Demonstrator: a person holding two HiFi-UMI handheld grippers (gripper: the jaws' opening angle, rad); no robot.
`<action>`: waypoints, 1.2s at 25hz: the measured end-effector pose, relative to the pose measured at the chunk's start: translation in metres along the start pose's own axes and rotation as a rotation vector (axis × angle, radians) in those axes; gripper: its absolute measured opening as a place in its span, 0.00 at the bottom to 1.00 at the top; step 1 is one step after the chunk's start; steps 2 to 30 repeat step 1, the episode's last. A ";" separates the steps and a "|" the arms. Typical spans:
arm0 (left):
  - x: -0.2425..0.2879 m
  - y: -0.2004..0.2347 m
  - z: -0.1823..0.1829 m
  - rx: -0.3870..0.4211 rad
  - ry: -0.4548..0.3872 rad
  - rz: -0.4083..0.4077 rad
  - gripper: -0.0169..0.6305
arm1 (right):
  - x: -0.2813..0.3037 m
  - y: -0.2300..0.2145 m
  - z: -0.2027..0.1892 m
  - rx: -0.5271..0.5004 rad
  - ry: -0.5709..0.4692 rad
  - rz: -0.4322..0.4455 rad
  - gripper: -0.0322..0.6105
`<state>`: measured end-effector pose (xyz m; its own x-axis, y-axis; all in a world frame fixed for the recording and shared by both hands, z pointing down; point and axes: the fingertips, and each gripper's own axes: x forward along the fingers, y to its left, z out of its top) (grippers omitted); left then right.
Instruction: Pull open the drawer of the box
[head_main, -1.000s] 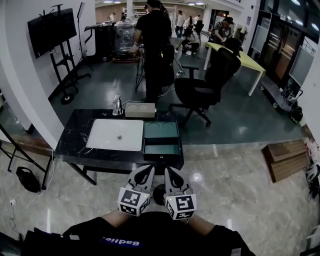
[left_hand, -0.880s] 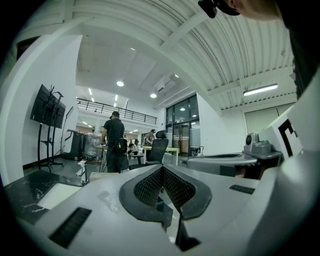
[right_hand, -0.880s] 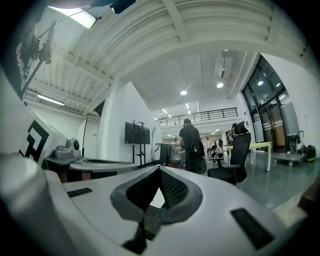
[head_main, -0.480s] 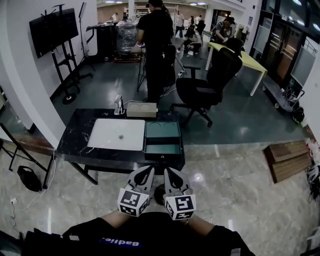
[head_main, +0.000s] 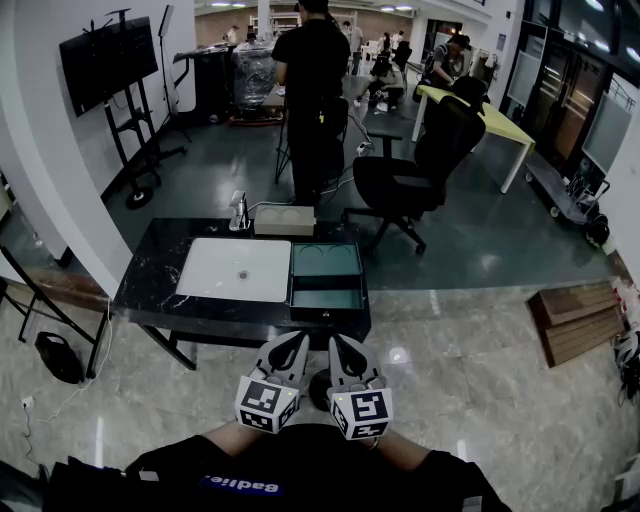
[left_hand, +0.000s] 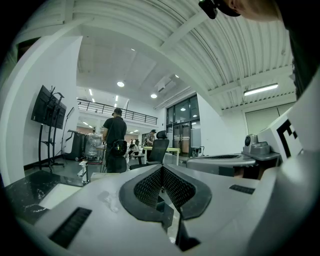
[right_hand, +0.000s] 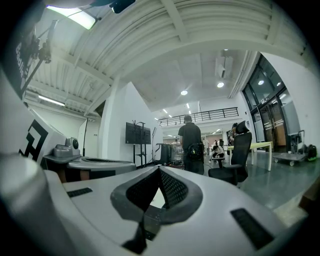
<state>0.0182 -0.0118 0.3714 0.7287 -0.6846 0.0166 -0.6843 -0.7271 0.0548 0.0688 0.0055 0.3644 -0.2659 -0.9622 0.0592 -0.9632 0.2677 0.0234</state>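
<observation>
Dark green rectangular box (head_main: 325, 278) stands on the right part of a black marble-patterned desk (head_main: 150, 275), just beside a white rectangular basin (head_main: 238, 269) set into the desk top. The box's top shows two shallow round recesses, and its drawer (head_main: 325, 300) makes up the near side, facing the person, with a small pale knob low on its front. Whether the drawer stands out from the box at all cannot be told from the head view.

Both claws hover over the glossy stone floor (head_main: 470, 370), well short of the desk and apart from the box. The left claw (head_main: 290, 345) and the right claw (head_main: 342, 347) are held side by side and both point toward the drawer. Each is of smooth grey plastic with dark ribbed pads. In each gripper view the pads meet at their tips with nothing between them.
</observation>
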 end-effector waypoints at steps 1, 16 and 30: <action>0.000 0.001 0.000 0.000 -0.001 0.002 0.01 | 0.000 0.000 0.000 0.000 0.000 0.000 0.05; 0.000 0.001 0.000 0.000 -0.001 0.002 0.01 | 0.000 0.000 0.000 0.000 0.000 0.000 0.05; 0.000 0.001 0.000 0.000 -0.001 0.002 0.01 | 0.000 0.000 0.000 0.000 0.000 0.000 0.05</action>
